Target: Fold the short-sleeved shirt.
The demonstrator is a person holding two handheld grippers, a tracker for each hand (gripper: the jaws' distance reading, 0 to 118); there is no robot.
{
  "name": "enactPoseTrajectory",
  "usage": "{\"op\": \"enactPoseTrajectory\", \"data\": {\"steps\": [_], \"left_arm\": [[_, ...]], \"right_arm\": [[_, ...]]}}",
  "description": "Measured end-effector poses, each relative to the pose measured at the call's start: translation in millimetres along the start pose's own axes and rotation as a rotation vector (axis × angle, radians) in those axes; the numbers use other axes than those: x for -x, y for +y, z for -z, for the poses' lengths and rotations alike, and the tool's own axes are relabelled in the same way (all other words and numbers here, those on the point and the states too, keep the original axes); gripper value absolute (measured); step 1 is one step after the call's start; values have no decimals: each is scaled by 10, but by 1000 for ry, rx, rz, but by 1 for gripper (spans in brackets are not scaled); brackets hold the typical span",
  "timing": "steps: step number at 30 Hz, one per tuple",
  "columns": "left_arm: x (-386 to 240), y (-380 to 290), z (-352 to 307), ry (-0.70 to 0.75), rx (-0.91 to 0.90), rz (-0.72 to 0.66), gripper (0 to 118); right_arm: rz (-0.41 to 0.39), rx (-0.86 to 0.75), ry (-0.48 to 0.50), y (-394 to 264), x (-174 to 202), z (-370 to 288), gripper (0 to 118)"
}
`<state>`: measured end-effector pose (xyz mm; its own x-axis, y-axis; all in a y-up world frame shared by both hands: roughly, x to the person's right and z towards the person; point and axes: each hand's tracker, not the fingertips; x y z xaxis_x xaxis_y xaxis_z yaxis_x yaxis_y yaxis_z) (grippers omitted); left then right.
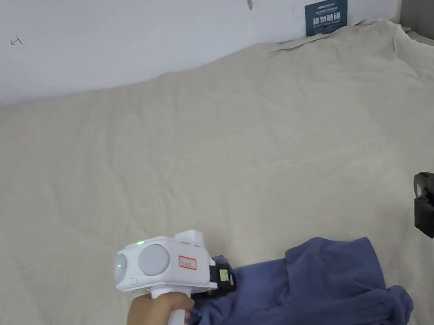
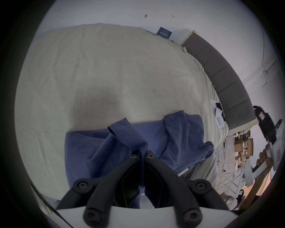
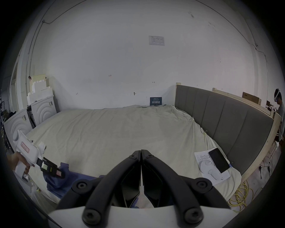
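A blue short-sleeved shirt [image 1: 326, 286] lies crumpled at the near edge of the bed. My left gripper [image 1: 223, 274] sits at the shirt's left end. In the left gripper view its jaws [image 2: 142, 155] are shut on a raised fold of the blue shirt [image 2: 128, 135], which bunches up just ahead of the tips. My right gripper [image 1: 428, 200] hovers off to the right of the shirt, above the sheet and apart from the cloth. In the right gripper view its jaws [image 3: 141, 152] are pressed together with nothing between them. The left gripper [image 3: 52, 169] is seen there on the shirt [image 3: 72, 179].
A beige sheet [image 1: 219, 150] covers the wide bed. The grey headboard [image 3: 231, 121] runs along the right side. A phone [image 3: 218, 160] and papers lie on the bed near it. A blue sign [image 1: 326, 15] leans on the wall. Yellow cable [image 3: 240, 195] lies on the floor; a person [image 3: 279, 111] stands far right.
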<state>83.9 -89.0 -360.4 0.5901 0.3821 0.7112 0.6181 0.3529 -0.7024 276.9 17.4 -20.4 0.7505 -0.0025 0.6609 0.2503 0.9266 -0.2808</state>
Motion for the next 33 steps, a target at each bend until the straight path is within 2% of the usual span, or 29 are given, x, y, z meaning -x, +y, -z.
{"op": "enactPoseTrajectory", "data": {"steps": [5, 7, 8, 12, 13, 14, 20, 26, 27, 28, 29, 30, 31, 32, 33], "left_arm": [[-118, -69, 273, 86, 31, 15, 2], [-165, -93, 294, 103, 23, 22, 10], [-174, -95, 294, 114, 20, 20, 19], [-227, -105, 163, 100, -7, 13, 102], [-234, -107, 116, 99, -19, 17, 110], [-241, -101, 29, 83, -49, 18, 112], [-53, -138, -498, 60, -241, -31, 112], [279, -260, -883, 160, -380, -41, 109], [335, -299, -918, 184, -410, -39, 103], [387, -354, -941, 207, -452, -45, 92], [432, -406, -955, 216, -482, -39, 75], [492, -454, -946, 214, -510, -25, 44], [541, -501, -924, 217, -521, -18, 21], [588, -549, -887, 221, -523, -24, 7], [632, -595, -833, 223, -526, -30, 0]], "right_arm": [[1, 5, -4, -24, -36, -6, 0], [0, 8, -5, -31, -45, -6, 0], [-1, 9, -5, -34, -50, -4, 0], [1, 13, -5, -36, -54, -5, 0], [1, 12, -5, -33, -48, -10, 0], [1, 11, -5, -28, -45, -12, 0], [-3, 0, -1, 26, -3, -40, 0], [-8, -6, 8, 65, 47, -49, 1], [-9, -7, 8, 68, 57, -47, 1], [-10, -8, 10, 71, 69, -48, 1], [-10, -8, 12, 73, 78, -48, 1], [-10, -9, 13, 73, 86, -45, 1], [-10, -8, 14, 73, 93, -41, 1], [-8, -7, 16, 71, 95, -35, 1], [-6, -6, 17, 67, 94, -31, 1]]}}
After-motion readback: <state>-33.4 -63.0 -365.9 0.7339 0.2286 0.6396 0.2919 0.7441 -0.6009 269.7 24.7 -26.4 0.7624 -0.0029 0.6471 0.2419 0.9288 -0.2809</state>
